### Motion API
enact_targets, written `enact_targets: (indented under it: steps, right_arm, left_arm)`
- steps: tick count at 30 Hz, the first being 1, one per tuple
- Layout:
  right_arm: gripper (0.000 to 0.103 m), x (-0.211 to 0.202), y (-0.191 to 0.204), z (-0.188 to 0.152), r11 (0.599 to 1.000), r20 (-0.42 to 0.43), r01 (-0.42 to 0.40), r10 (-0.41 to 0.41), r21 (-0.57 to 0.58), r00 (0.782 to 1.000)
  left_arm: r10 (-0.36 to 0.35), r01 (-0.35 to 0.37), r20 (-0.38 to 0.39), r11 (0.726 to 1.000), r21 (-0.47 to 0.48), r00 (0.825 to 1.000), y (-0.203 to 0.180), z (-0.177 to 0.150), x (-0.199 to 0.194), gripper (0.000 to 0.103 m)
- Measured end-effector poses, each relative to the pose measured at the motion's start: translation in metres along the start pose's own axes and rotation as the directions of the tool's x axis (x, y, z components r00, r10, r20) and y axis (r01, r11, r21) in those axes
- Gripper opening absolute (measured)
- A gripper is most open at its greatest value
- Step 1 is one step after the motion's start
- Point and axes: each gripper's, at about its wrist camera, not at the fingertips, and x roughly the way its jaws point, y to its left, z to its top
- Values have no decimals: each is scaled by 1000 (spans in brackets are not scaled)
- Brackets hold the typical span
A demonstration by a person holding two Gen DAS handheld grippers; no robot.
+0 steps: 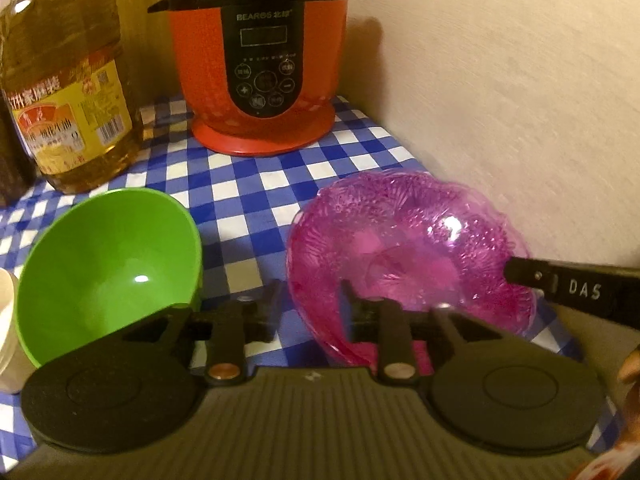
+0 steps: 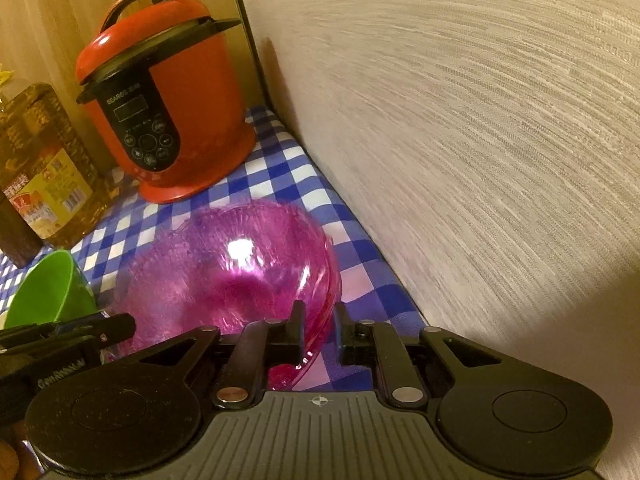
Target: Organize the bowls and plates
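A translucent pink plate (image 1: 408, 256) with an embossed pattern is tilted above the blue-and-white checked tablecloth. In the left wrist view its near left rim lies between the fingers of my left gripper (image 1: 310, 300), which stand a little apart around it. In the right wrist view the pink plate (image 2: 224, 268) has its right rim between the fingers of my right gripper (image 2: 320, 316), which look closed on it. A green bowl (image 1: 108, 268) sits on the cloth left of the plate; it also shows in the right wrist view (image 2: 48, 292). My right gripper's finger (image 1: 568, 286) reaches the plate's right rim.
A red pressure cooker (image 1: 260, 60) stands at the back against the wooden panel. A large oil bottle (image 1: 64, 92) stands at the back left. A textured wall (image 2: 480, 140) runs along the table's right edge. A white object (image 1: 8, 328) sits at the far left.
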Motion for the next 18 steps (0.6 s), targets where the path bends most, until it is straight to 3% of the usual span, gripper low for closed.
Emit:
enact_targets:
  steps: [1, 3, 18]
  right_arm:
    - [40, -1, 0, 0, 1000, 7, -10, 10, 1, 1000]
    - [50, -4, -1, 0, 1000, 29, -24, 24, 2, 999]
    - [50, -25, -1, -7, 1000, 43, -25, 24, 14, 999]
  left_arm:
    - [-8, 8, 3, 1000, -4, 1000, 1, 0, -1, 30]
    - [-14, 14, 7, 1000, -7, 1000, 2, -1, -3, 30]
    - [-42, 45, 45, 997, -63, 998, 10, -11, -33, 30]
